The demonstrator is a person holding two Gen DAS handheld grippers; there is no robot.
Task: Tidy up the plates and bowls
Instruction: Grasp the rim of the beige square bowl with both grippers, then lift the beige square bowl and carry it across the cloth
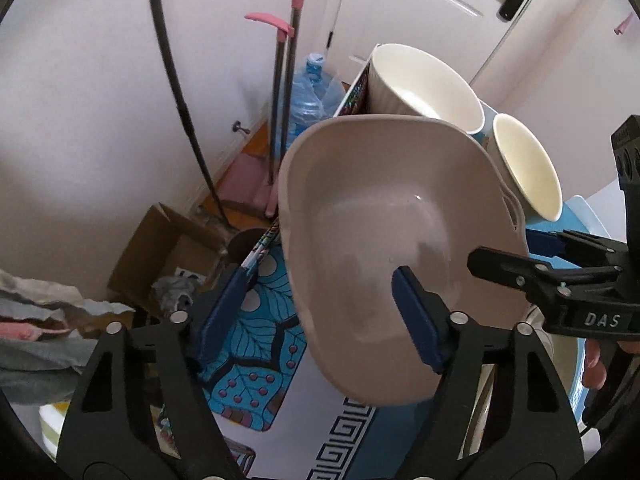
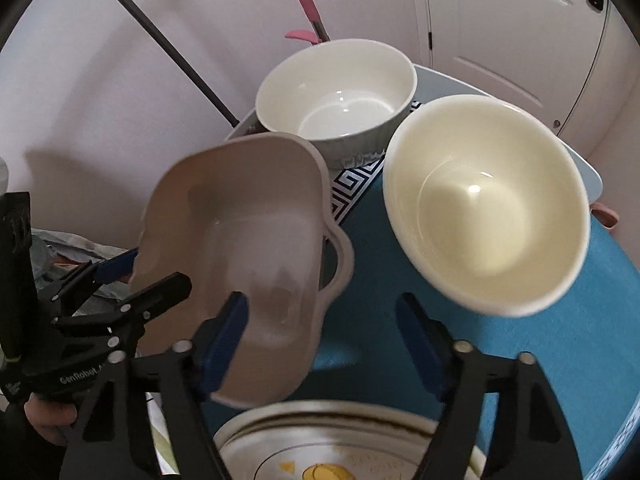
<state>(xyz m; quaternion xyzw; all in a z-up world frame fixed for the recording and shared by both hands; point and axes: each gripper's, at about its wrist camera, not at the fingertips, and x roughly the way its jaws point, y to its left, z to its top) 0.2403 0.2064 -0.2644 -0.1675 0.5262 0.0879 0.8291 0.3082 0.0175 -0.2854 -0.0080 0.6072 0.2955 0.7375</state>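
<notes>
- We see the beige dish (image 1: 380, 220), tilted, above the blue-clothed counter (image 2: 580, 340); its long axis runs roughly twelve to six in both views
- Our left claw (image 1: 320, 312) stands half-wide astride its nine o'clock wall; the pads (image 1: 416, 320) seem clear of it
- Our right claw (image 2: 322, 342), equally half-wide, straddles the three o'clock wall; we judge both equally near

Three bowls sit ahead of the right gripper (image 2: 322, 330): one beige handled bowl (image 2: 240, 248), one white ribbed bowl (image 2: 336, 100) and one cream bowl (image 2: 486, 204), with one patterned plate (image 2: 320, 452) beneath it.
</notes>
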